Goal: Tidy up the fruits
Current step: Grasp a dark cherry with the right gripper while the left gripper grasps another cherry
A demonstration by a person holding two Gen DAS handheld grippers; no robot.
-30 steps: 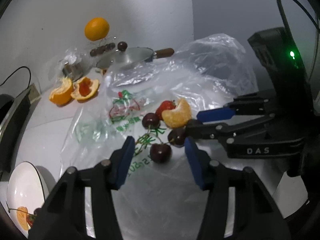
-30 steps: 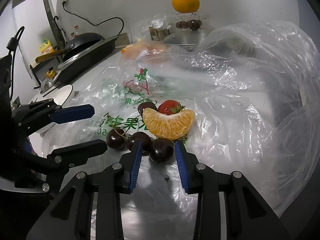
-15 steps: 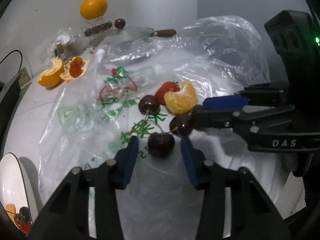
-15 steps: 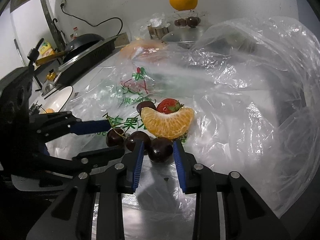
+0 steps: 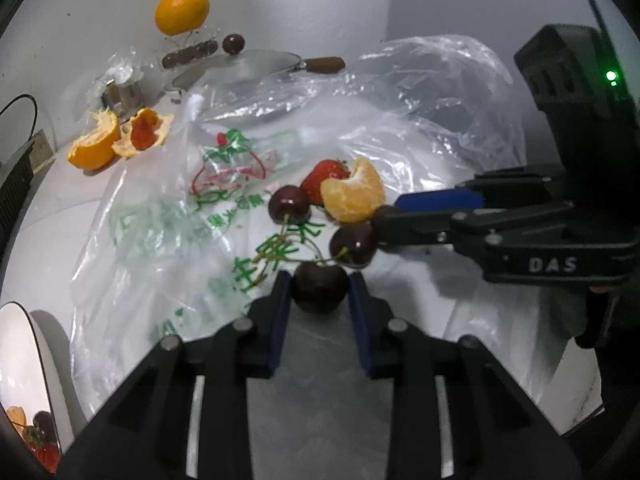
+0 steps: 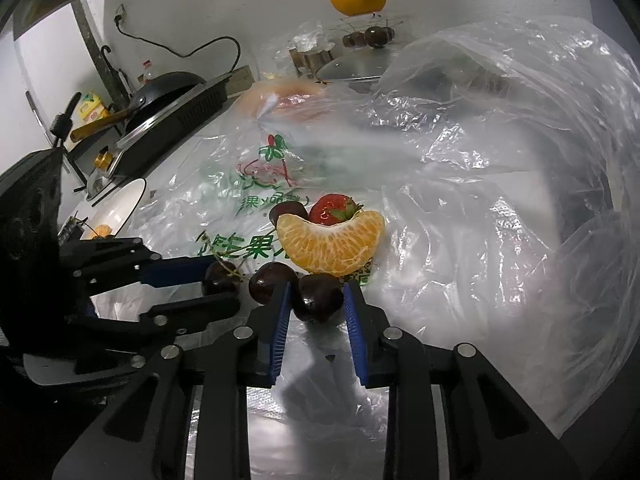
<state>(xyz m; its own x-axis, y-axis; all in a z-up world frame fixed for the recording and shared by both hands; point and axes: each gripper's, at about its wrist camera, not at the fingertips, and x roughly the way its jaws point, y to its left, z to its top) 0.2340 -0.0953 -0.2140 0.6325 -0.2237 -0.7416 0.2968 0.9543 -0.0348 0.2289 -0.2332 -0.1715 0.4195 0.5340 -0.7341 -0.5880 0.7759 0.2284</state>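
Note:
Several dark cherries, a strawberry (image 5: 322,180) and a peeled orange segment (image 5: 354,196) lie on a clear plastic bag (image 5: 168,232). My left gripper (image 5: 318,292) has closed on the nearest cherry (image 5: 320,287), a blue pad touching each side. My right gripper (image 6: 316,300) has closed on another cherry (image 6: 318,298) just in front of the orange segment (image 6: 332,240). In the left wrist view the right gripper (image 5: 390,216) comes in from the right. In the right wrist view the left gripper (image 6: 218,280) holds its cherry (image 6: 218,278) at the left.
A white bowl (image 5: 24,360) with fruit stands at the lower left, also in the right wrist view (image 6: 120,204). Orange peel (image 5: 96,144), a whole orange (image 5: 182,10), a pot lid (image 5: 240,68) and a stove with a pan (image 6: 168,100) stand at the back.
My left gripper moved forward over the near cherry and its jaws narrowed onto it. My right gripper edged forward and its jaws closed in on its cherry.

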